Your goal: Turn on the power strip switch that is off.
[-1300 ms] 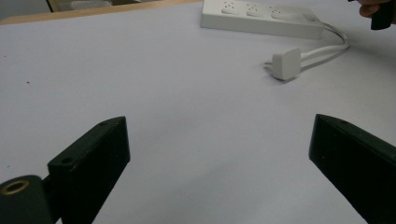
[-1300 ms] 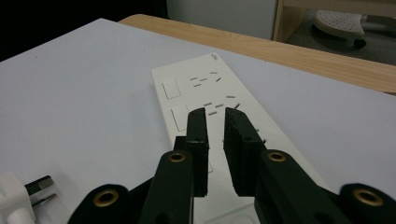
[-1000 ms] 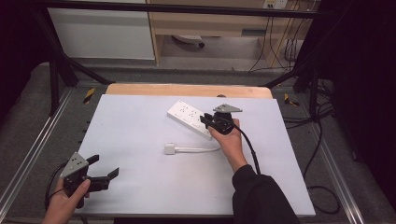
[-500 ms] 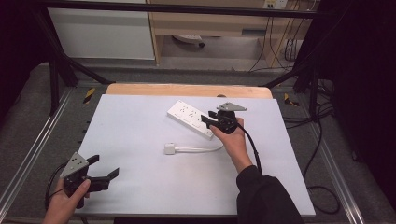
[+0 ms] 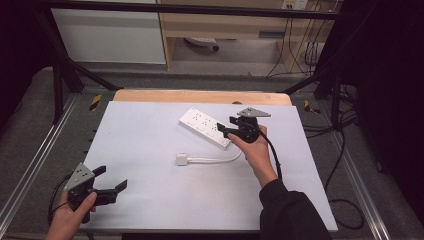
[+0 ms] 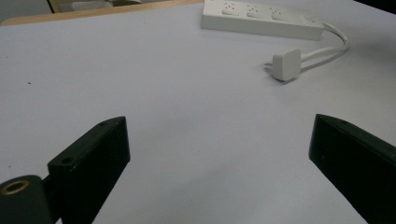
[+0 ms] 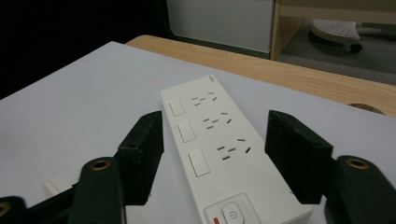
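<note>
A white power strip (image 5: 205, 127) lies flat on the table, slanting toward the back left, with three switches, three socket groups and a power button at its near end (image 7: 219, 154). Its short white cord loops to a white plug (image 5: 181, 159) lying in front of it (image 6: 286, 65). My right gripper (image 5: 225, 131) hovers over the strip's cord end; its jaws have just been opening and now stand apart above the strip (image 7: 215, 144), pressing on nothing. My left gripper (image 5: 116, 190) rests at the near left corner, open wide (image 6: 219, 154), with bare table between its jaws.
The white table top (image 5: 150, 200) has a wooden strip (image 5: 200, 96) along its far edge. Metal frame rails (image 5: 30, 165) run down both sides. Behind the table stand a white cabinet (image 5: 110, 35) and a wooden shelf, with cables on the floor at the right.
The right gripper has lifted slightly off the power strip and its jaws have spread. The left gripper, strip and plug have stayed where they were.
</note>
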A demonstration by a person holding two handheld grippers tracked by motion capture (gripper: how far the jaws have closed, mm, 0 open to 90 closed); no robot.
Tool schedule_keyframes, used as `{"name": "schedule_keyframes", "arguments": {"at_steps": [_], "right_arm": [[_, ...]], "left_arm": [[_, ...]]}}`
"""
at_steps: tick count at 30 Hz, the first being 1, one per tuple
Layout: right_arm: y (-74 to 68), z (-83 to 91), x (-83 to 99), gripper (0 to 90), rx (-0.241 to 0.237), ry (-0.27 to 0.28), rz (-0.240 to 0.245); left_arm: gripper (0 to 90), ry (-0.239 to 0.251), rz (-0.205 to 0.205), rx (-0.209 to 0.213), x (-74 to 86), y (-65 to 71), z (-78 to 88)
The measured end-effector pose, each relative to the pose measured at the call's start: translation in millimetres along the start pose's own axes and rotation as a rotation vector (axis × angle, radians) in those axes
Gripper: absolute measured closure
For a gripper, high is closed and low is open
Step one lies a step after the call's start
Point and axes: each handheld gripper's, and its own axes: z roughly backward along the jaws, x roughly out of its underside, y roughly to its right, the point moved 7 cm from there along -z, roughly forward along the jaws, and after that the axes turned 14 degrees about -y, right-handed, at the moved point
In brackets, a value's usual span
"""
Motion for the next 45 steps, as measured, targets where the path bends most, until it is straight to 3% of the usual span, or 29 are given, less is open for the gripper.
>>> {"name": "schedule_keyframes", "arguments": {"at_steps": [11,13,16,17,21,34,39,45], "right_arm": [[0.5,18.8,-4.9,24.6,0.009,0.029,-0.011],[1.7,23.6,-4.7,20.7,0.01,0.034,-0.019],[4.8,36.8,-2.4,7.4,0.024,0.046,-0.025],[4.8,36.8,-2.4,7.4,0.024,0.046,-0.025],[9.2,57.6,5.5,5.3,0.074,0.098,-0.014],[34.6,116.8,72.7,4.5,0.115,0.134,-0.047],[40.9,128.1,98.5,5.2,0.129,0.151,-0.05],[44.4,128.3,126.0,4.3,0.155,0.138,-0.02]], "left_arm": [[5.5,0.002,-0.001,-0.005,-0.2,-0.5,0.6],[5.5,0.002,-0.001,-0.004,-0.2,-0.4,0.5],[5.5,0.002,-0.001,-0.004,-0.2,-0.2,0.4],[5.5,0.002,-0.001,-0.004,-0.2,-0.1,0.5],[5.5,0.002,-0.001,-0.004,-0.2,-0.1,0.3],[5.5,0.0,0.0,-0.003,-0.1,0.7,-0.1],[5.5,-0.001,0.0,-0.003,0.0,0.9,-0.1],[5.5,-0.002,-0.001,-0.005,0.1,1.2,0.2]]}}
